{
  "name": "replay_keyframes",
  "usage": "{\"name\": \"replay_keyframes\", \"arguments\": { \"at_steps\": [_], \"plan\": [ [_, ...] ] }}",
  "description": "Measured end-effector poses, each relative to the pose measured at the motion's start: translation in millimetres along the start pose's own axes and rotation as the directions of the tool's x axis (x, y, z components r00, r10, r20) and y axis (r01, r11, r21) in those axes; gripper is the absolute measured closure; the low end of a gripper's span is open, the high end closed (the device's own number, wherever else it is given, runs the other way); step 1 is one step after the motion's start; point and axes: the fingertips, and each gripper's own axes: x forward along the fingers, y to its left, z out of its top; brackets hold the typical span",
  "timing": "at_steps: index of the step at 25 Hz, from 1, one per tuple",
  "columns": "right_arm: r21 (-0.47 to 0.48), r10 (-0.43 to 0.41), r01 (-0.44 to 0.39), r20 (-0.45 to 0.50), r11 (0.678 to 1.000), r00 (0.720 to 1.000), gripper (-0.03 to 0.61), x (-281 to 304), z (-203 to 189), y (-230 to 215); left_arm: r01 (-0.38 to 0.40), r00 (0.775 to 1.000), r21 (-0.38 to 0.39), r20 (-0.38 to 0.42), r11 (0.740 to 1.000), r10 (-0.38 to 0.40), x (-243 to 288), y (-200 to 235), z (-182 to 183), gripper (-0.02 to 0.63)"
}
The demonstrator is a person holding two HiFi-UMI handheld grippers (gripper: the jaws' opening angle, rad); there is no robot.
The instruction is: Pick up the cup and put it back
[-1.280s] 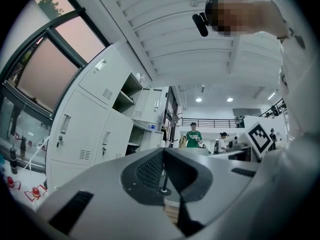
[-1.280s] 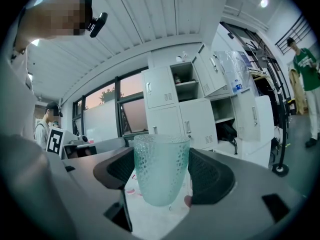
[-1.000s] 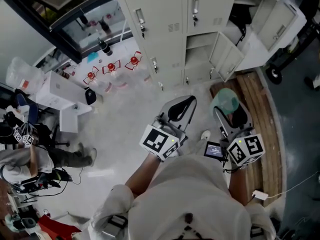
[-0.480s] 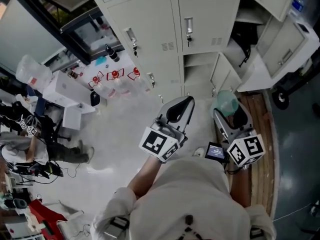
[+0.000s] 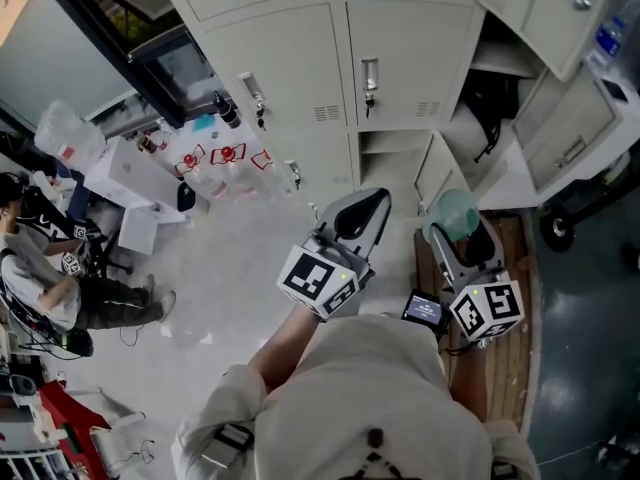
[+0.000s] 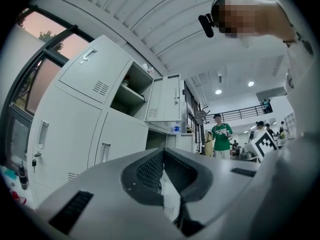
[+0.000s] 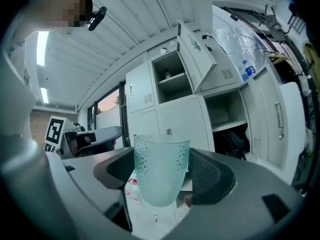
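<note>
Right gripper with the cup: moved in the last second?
Yes. The right gripper, shut on the teal cup, went forward toward the lockers: wooden platform planks showed beyond the cup earlier; now it overlaps the platform's far edge.

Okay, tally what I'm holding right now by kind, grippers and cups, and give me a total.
Grippers: 2 (left gripper shut with nothing in it, right gripper shut on the cup)
Cups: 1 (pale green dimpled cup, held between the right jaws)
Total: 3
</note>
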Motion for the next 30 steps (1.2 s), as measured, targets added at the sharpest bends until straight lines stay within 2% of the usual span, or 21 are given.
{"name": "replay_keyframes", "arguments": {
  "at_steps": [6,11,18,23,27,30],
  "plan": [
    [-0.060,0.008,-0.006,0.030,0.998,1.000,0.250,55.6,43.2,-20.5,0.008,0.999,0.005,0.035,1.000,-0.008,45.3,41.6,15.3,0.604],
    [-0.107,0.039,-0.032,0.067,0.994,0.997,0.250,120.1,95.4,-31.6,0.067,0.995,-0.003,0.077,0.998,-0.066,83.8,83.2,36.9,0.604],
    [-0.155,0.093,-0.067,0.166,0.986,0.982,0.250,199.4,216.4,-35.3,0.140,0.984,0.033,0.103,0.990,-0.142,128.1,133.3,72.1,0.604],
    [-0.207,0.092,-0.048,0.207,0.977,0.974,0.250,246.4,297.5,-40.9,0.181,0.978,0.044,0.095,0.982,-0.185,142.2,161.5,72.6,0.604],
    [-0.277,0.070,-0.018,0.178,0.961,0.982,0.250,293.3,342.7,-49.6,0.221,0.970,0.044,0.091,0.974,-0.224,151.4,176.7,68.6,0.604],
    [-0.243,0.029,0.000,0.118,0.970,0.993,0.250,327.7,345.0,-66.2,0.247,0.962,0.049,0.105,0.968,-0.250,153.2,184.0,71.0,0.604]
  ]
}}
